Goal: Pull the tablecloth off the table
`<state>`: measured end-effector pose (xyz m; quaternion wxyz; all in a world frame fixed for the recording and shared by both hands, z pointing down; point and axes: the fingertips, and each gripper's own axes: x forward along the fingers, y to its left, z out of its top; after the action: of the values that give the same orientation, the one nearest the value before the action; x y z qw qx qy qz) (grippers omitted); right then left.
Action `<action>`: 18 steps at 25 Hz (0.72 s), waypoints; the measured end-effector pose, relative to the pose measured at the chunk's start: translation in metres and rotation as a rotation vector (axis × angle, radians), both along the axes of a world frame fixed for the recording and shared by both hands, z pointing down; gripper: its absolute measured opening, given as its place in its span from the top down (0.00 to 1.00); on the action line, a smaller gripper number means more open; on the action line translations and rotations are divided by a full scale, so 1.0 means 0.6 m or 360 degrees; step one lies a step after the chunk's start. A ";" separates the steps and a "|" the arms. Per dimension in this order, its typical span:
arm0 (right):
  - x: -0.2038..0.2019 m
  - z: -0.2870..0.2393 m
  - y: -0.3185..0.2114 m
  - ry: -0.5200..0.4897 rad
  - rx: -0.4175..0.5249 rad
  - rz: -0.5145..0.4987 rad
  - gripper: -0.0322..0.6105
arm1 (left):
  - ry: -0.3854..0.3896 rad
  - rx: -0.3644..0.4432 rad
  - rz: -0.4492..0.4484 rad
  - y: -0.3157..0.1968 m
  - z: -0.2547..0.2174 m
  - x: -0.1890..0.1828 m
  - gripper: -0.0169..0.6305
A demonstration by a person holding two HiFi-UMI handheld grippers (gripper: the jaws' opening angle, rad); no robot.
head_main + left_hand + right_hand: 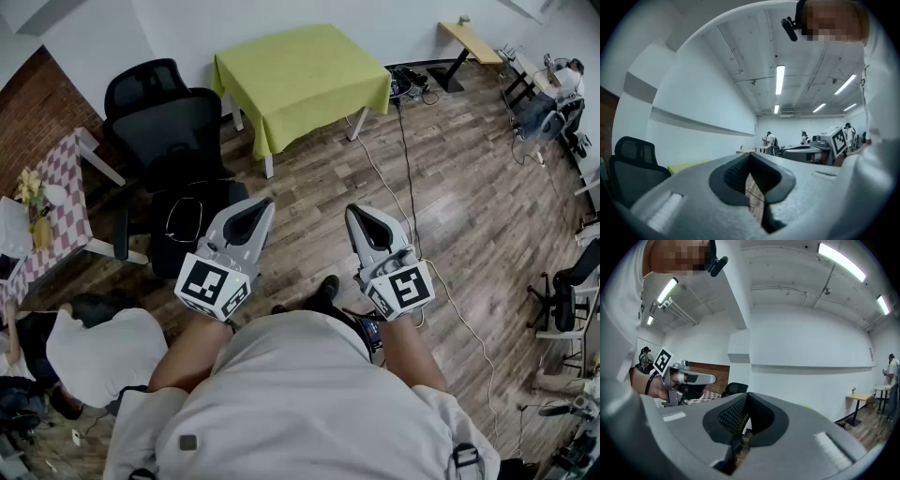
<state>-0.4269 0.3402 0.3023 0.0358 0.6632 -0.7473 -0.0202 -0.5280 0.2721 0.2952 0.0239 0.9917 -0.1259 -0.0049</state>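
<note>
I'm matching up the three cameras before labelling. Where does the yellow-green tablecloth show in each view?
Head view: the tablecloth is draped at top centre.
Left gripper view: a thin yellow-green strip, low and left of centre.
Right gripper view: only a small sliver, low and right of centre; probably the same cloth.
Shared landmark: the black office chair, left of the cloth in all three views.

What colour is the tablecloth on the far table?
Yellow-green, plain; the tablecloth shows best in the head view.

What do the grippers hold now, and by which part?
Nothing. The left gripper and right gripper are both shut and empty; the yellow-green tablecloth lies far ahead, untouched.
</note>
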 end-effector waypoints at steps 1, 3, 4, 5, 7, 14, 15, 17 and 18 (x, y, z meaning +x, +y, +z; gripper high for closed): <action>0.007 0.001 -0.003 0.0000 0.0001 -0.0001 0.94 | -0.0004 0.0003 -0.0002 -0.003 0.001 0.006 0.97; 0.021 0.003 -0.009 -0.0001 -0.0001 -0.0001 0.93 | -0.0009 0.0006 -0.0006 -0.008 0.003 0.020 0.97; 0.029 0.006 -0.012 -0.0003 -0.0005 0.0000 0.94 | -0.0012 0.0006 -0.0007 -0.011 0.005 0.028 0.97; 0.037 0.009 -0.015 -0.0007 -0.0010 0.0000 0.94 | -0.0014 0.0002 -0.0008 -0.014 0.007 0.036 0.97; 0.052 0.016 -0.021 -0.0017 -0.0022 -0.0001 0.94 | -0.0026 -0.0005 -0.0009 -0.021 0.012 0.053 0.97; 0.147 0.033 -0.032 -0.0073 -0.0005 0.0030 0.93 | -0.0049 -0.0014 -0.0017 -0.037 0.029 0.140 0.97; 0.168 0.034 -0.033 -0.0092 0.0003 0.0048 0.93 | -0.0051 -0.0010 -0.0020 -0.040 0.031 0.156 0.97; 0.209 0.039 -0.036 -0.0113 0.0007 0.0068 0.93 | -0.0054 0.0003 -0.0032 -0.046 0.037 0.189 0.97; 0.229 0.041 -0.038 -0.0110 0.0005 0.0068 0.93 | -0.0052 0.0004 -0.0041 -0.049 0.039 0.207 0.97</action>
<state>-0.2893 0.3172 0.3268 0.0094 0.6795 -0.7336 0.0023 -0.4039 0.2425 0.3185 0.0204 0.9900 -0.1391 0.0109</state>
